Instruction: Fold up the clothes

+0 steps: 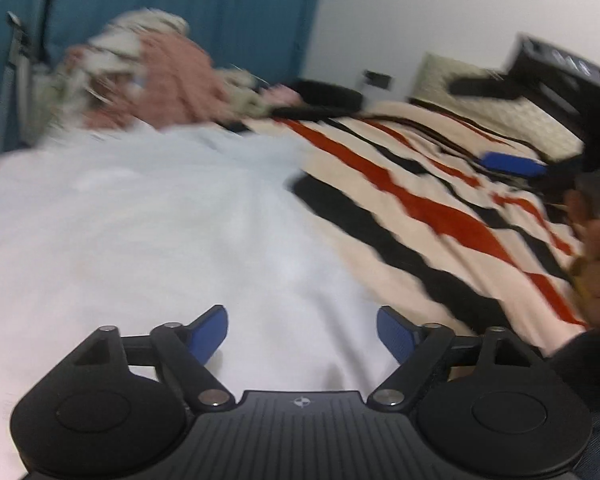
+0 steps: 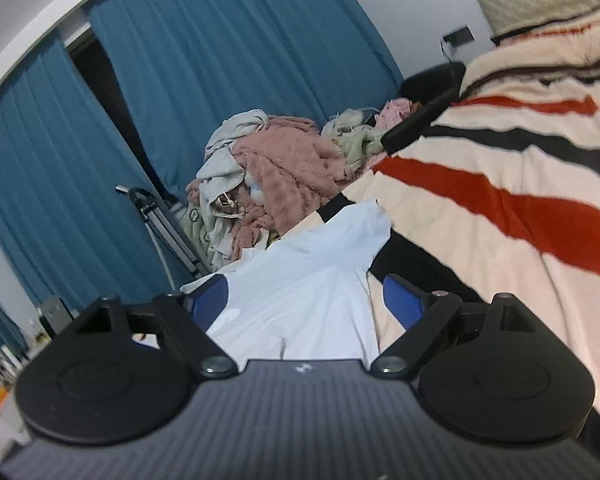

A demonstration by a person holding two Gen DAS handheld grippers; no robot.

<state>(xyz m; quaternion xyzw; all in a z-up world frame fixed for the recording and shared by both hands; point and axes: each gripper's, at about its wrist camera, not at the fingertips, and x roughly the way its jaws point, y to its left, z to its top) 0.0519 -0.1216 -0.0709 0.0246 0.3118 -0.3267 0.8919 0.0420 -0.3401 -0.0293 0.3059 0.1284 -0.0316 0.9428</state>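
Soft, even indoor light; left wrist view motion-blurred — right wrist view sharper; fisheye bending at edges.

We find no readable words, numbers or brand names anywhere. The only mark is a small round emblem, a circle cut into quarters, on the ribbed black body of the left gripper (image 1: 302,334) at six o'clock; the right gripper (image 2: 306,298) carries a similar one, blurred.

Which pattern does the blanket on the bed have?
The blanket is cream with red and black stripes, clearest in the right wrist view.
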